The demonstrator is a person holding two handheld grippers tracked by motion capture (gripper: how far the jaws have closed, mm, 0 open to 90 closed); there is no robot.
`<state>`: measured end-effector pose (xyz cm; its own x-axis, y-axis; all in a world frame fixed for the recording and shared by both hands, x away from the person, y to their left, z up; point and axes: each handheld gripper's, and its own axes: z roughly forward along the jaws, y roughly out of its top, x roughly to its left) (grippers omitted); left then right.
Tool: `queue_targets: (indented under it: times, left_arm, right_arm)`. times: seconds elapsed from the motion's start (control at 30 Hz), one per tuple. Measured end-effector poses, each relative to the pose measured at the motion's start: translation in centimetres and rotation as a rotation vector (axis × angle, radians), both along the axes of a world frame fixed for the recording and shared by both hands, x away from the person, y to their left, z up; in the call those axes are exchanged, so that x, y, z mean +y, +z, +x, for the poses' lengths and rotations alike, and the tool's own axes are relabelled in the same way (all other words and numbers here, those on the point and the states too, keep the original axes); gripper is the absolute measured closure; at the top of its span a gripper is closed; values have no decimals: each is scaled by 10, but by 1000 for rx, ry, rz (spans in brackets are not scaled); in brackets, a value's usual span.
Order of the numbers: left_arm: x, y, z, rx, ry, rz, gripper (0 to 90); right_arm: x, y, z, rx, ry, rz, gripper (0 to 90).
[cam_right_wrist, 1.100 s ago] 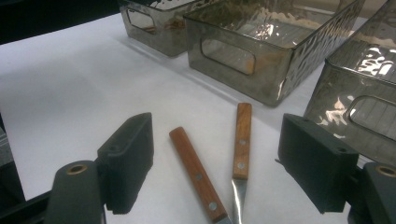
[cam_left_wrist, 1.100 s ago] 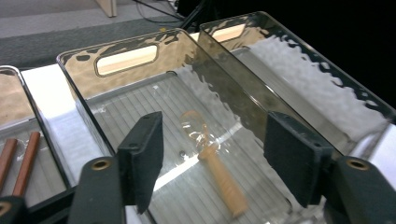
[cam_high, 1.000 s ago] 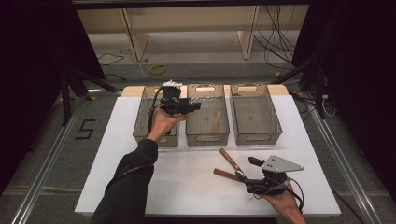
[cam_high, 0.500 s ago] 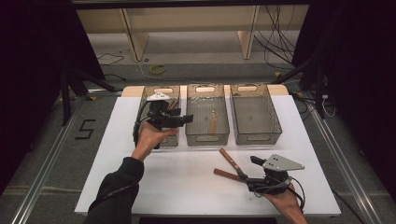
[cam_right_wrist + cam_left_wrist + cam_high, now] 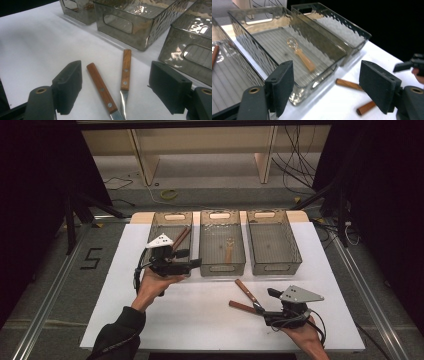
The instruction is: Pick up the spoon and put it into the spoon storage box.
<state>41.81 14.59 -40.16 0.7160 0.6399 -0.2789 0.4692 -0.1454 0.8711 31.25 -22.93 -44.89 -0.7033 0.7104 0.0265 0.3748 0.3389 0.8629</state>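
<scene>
My left gripper [image 5: 189, 258] hangs just in front of the left bin [image 5: 156, 234], pointing right. Its jaws have just been opening and stand wide with nothing between them [image 5: 327, 75]. The left bin holds brown-handled pieces [image 5: 180, 237]. A wooden-handled spoon [image 5: 228, 248] [image 5: 302, 57] lies in the middle bin [image 5: 203, 251]. Two wooden-handled knives [image 5: 245, 291] [image 5: 240, 306] lie on the white tabletop near the front. My right gripper [image 5: 269, 307] [image 5: 116, 82] rests open at their blade ends, with both handles [image 5: 101, 87] [image 5: 125, 70] reaching out ahead of its jaws.
A third clear bin [image 5: 290, 245] stands at the right of the row with nothing visible in it. The white table [image 5: 125, 285] ends close behind the right hand at the front edge. Wooden shelf legs and cables sit on the floor beyond the bins.
The left gripper has come back from above the bins toward the near side and slightly left, and its jaws stand wider. The right gripper and the knives have stayed put.
</scene>
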Motion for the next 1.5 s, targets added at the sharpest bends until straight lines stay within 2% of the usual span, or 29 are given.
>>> queue_targets:
  times: [0.13,0.23,0.37,0.47,0.73,0.8,0.9,1.07,1.13,1.3,1.5]
  left_arm:
    - [4,-7,-8,-26,-16,21,255]
    - [9,-14,-13,-15,-17,9,244]
    - [13,-22,-21,-30,-11,-20,233]
    - [14,-30,-29,-37,-30,2,222]
    - [21,-43,-45,-34,-28,8,217]
    - [23,-44,-47,-32,-19,-2,217]
    - [26,-45,-51,-39,-8,-10,217]
    - [28,-48,-55,-40,-4,-11,216]
    - [29,-49,-56,-54,-6,-2,218]
    - [31,-51,-60,-59,-9,14,217]
    - [32,-54,-65,-63,-6,43,217]
  right_arm:
    - [1,0,0,7,4,-4,275]
    - [1,-1,0,6,10,-10,275]
    - [1,-1,0,13,9,-10,275]
    - [2,-1,1,18,15,-16,275]
    - [5,-1,1,28,33,-35,275]
    - [5,0,2,27,46,-40,275]
    - [7,3,6,29,77,-78,275]
    - [10,8,12,39,107,-114,284]
    - [11,10,15,46,122,-128,292]
    - [15,12,23,77,160,-183,298]
    - [28,15,27,112,206,-282,295]
